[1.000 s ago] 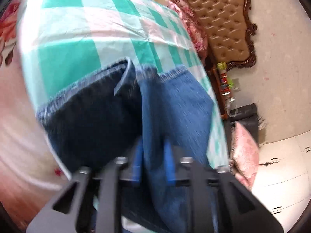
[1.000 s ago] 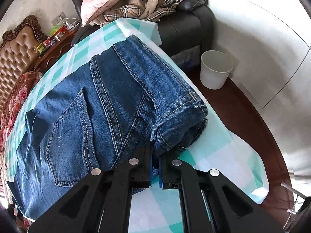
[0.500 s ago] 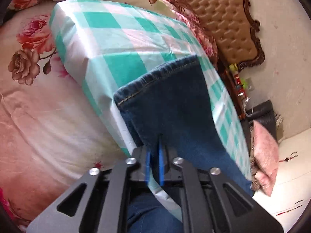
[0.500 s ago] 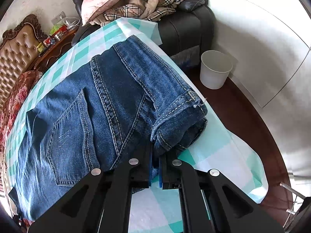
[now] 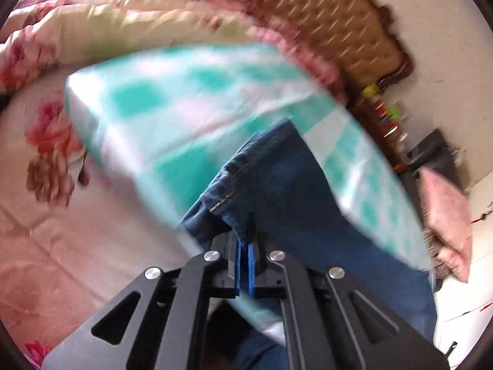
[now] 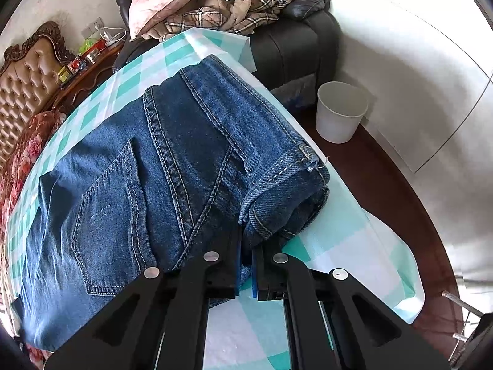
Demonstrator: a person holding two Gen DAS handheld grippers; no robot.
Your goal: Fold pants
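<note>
Denim fills the middle of the left wrist view, where the jeans (image 5: 295,191) are seen lying over a teal-and-white checked cloth (image 5: 172,104) spread on the worktop. One hemmed leg end is pinched between the blue pads (image 5: 237,259) of the left hand-held gripper (image 5: 245,246); its jaws have just been closing and are now drawn narrow on the fabric. A floral bedspread (image 5: 52,141) is seen to the left, a tufted headboard (image 5: 339,21) at the top and a pink pillow (image 5: 443,215) at the right, all blurred. In the right wrist view the jeans (image 6: 172,166) are laid flat on the checked cloth (image 6: 348,240), a back pocket (image 6: 107,215) turned upward and the waistband end doubled over near the cloth's edge. That doubled edge is clamped between the narrowly set jaws of the right hand-held gripper (image 6: 245,265). A white bucket (image 6: 340,111) is seen standing on the dark floor to the right, well apart from the jeans, and a black armchair (image 6: 295,46) piled with a plaid blanket (image 6: 222,15) and pillows is seen beyond the cloth.
</note>
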